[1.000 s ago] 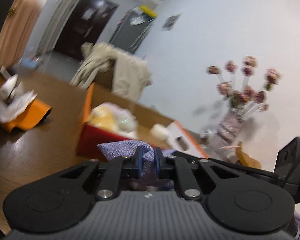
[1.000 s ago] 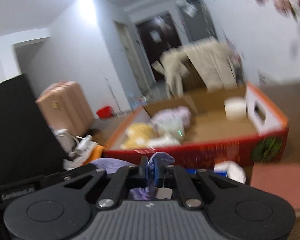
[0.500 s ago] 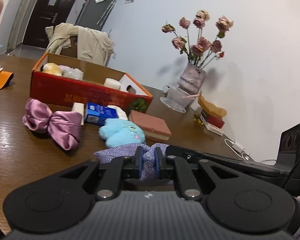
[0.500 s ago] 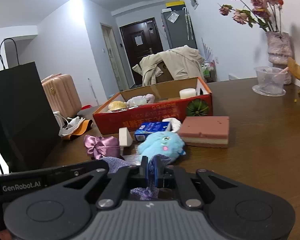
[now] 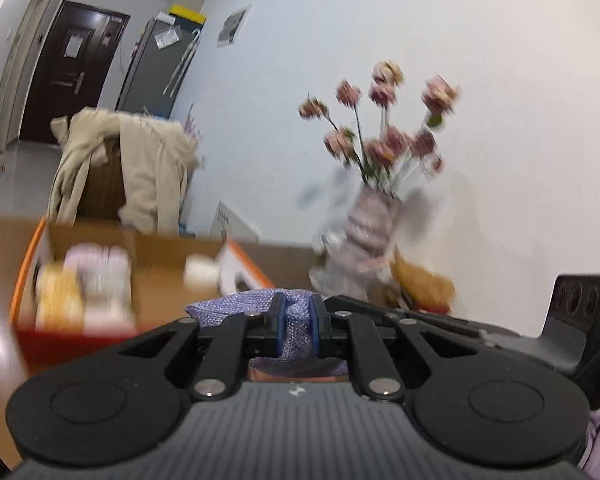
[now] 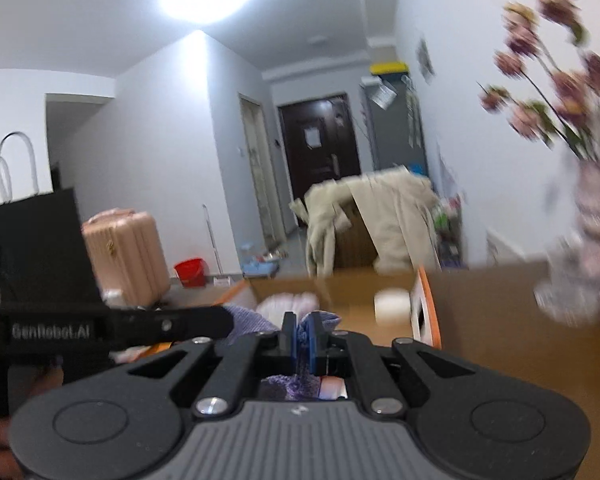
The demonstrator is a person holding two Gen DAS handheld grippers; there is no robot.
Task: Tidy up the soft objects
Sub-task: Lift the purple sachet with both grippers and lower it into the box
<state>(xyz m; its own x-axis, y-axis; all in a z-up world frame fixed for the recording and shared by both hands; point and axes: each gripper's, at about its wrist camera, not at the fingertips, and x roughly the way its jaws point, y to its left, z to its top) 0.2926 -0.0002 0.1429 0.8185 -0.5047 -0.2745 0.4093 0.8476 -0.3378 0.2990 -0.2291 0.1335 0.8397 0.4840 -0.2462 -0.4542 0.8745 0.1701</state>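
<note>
Now left claw and right claw both clamped on purple knit cloth, stretched between them.

"GenRobot.AI" in grey letters on the black left gripper arm body.

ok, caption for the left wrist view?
Left gripper shut on lavender knit cloth, facing the open cardboard box.

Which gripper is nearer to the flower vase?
Right, probably. The right gripper has the flower vase close on its right; the left gripper, beside it, sees it farther ahead. Both grip the purple cloth.
</note>
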